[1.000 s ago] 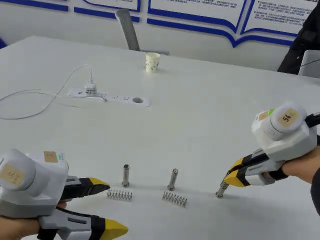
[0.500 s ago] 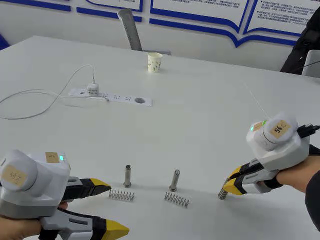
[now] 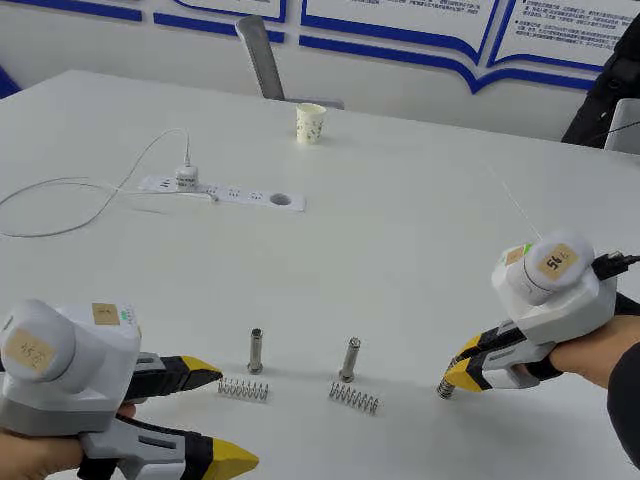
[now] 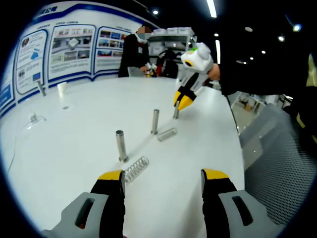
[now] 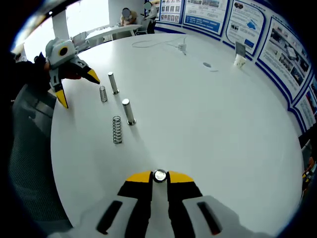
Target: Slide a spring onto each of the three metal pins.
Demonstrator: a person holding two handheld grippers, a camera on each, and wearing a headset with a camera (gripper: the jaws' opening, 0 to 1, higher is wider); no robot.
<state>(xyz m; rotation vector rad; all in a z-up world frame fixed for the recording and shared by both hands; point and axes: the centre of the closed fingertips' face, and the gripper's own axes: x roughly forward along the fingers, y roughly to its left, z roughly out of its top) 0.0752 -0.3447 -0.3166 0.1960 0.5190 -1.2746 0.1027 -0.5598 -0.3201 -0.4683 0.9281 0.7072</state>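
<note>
Spring number one [image 3: 443,388] sits coiled on the third pin [image 5: 159,175], at three o'clock of the row in the head view. Capped from above by the right claw [image 3: 457,376], set to a narrow slot with the pin's head between the tips. Looks like step one wrapping up.

Two more coils lying flat on the tabletop [image 3: 400,260]: left spring [image 3: 243,389] at six o'clock of the left pin [image 3: 255,350], middle spring [image 3: 353,397] at six o'clock of the middle pin [image 3: 348,358]. Both pins upright and bare.

Hovering at nine o'clock of the left spring: the left claw [image 4: 162,174], spread wide, gripping nothing.

Next call, most likely: close on the left spring near one end, tip it upright, line its bore over the pin head, lower away. Gently, though, or risk rolling the coil off.
</note>
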